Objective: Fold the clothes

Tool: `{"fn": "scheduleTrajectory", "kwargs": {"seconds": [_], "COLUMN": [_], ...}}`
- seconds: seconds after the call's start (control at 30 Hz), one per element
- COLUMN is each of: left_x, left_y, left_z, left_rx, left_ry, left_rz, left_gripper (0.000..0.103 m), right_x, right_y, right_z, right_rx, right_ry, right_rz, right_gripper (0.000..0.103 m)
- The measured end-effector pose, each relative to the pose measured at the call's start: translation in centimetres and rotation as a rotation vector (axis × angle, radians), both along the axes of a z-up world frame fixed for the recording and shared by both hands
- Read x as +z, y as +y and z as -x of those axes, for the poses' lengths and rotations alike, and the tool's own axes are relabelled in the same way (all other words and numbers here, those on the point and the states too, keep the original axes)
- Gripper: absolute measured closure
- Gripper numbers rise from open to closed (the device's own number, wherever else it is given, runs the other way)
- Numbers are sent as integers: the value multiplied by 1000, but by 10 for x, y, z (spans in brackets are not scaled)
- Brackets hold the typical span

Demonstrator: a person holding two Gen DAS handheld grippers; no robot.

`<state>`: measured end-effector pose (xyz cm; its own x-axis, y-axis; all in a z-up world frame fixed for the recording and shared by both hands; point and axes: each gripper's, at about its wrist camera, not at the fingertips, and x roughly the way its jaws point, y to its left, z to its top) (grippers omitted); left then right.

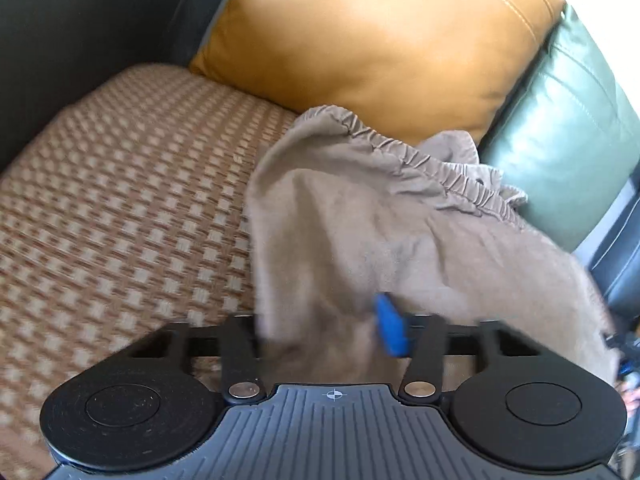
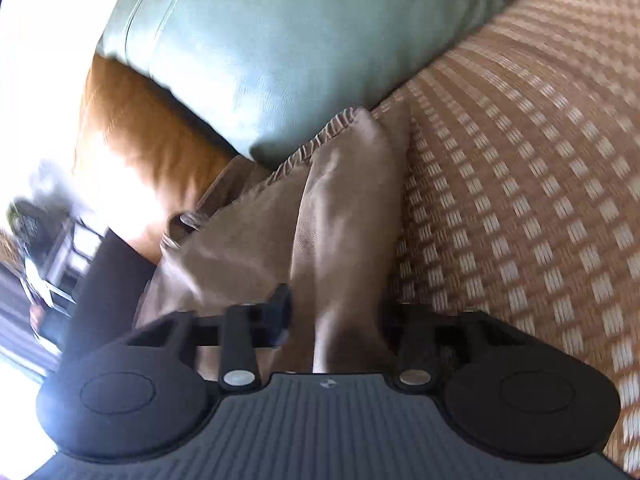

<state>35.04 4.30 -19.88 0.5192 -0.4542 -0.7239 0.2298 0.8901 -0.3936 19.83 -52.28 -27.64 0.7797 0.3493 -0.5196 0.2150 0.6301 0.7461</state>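
Note:
A tan garment with an elastic gathered waistband [image 1: 380, 216] hangs stretched over the woven checked sofa seat [image 1: 120, 200]. My left gripper [image 1: 332, 332] is shut on one end of its cloth; a blue finger pad [image 1: 390, 330] shows and the other finger is hidden under the fabric. In the right wrist view the same garment [image 2: 340, 216] runs from my right gripper [image 2: 332, 320] toward the cushions. That gripper is shut on the cloth, with its fingers mostly hidden by the fabric.
An orange leather cushion [image 1: 380, 40] and a pale green leather cushion [image 1: 568, 140] lean at the back of the sofa. They also show in the right wrist view, orange cushion [image 2: 132, 140] and green cushion [image 2: 280, 40]. A dark armrest [image 1: 60, 40] bounds the seat's left.

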Motion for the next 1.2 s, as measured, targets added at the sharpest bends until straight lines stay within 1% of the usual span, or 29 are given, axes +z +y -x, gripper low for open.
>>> {"fn": "scheduleTrajectory", "kwargs": {"seconds": [0.07,0.13,0.2,0.27,0.37,0.47,0.5,0.53,0.57,0.6,0.63,0.67,0.7,0.77,0.8,0.87,0.93,1.0,1.1,1.2], "left_x": [9,21,31,41,51,44,43,44,47,52,56,60,64,66,67,63,56,47,29,13], "left_y": [5,14,29,49,83,100,102,104,104,105,106,107,107,105,103,95,77,60,39,25], "left_z": [8,27,53,83,136,168,173,176,178,178,176,173,166,147,136,114,93,73,46,31], "left_rx": [-11,-30,-26,-16,15,50,66,86,111,140,160,180,197,175,156,107,55,7,-68,-131], "left_ry": [20,29,30,31,36,67,58,40,18,-8,-33,-59,-83,-86,-80,-65,-55,-26,30,68], "left_rz": [-18,-44,-59,-38,-25,-41,-44,-41,-40,-44,-42,-40,-35,8,34,68,51,18,18,19], "left_gripper": [79,86,96,97,97,97,91,79,71,57,48,31,25,22,21,18,16,16,16,16], "right_x": [7,20,32,43,50,49,50,49,50,53,58,64,70,81,82,82,79,75,69,66], "right_y": [0,5,10,16,24,35,39,43,46,49,53,57,60,65,64,63,63,64,66,69], "right_z": [8,19,42,69,115,152,157,161,162,163,165,167,171,179,184,194,202,207,210,212], "right_rx": [5,40,68,87,93,99,92,71,46,21,-2,-15,-19,-29,-39,-61,-79,-92,-98,-117], "right_ry": [9,42,64,85,127,165,182,192,189,189,189,176,155,115,110,105,106,110,109,125], "right_rz": [-21,-6,4,7,-18,-21,-2,22,37,56,86,118,142,188,186,167,142,119,95,102], "right_gripper": [72,73,74,74,74,74,72,68,64,56,48,44,37,32,29,29,28,28,28,27]}}
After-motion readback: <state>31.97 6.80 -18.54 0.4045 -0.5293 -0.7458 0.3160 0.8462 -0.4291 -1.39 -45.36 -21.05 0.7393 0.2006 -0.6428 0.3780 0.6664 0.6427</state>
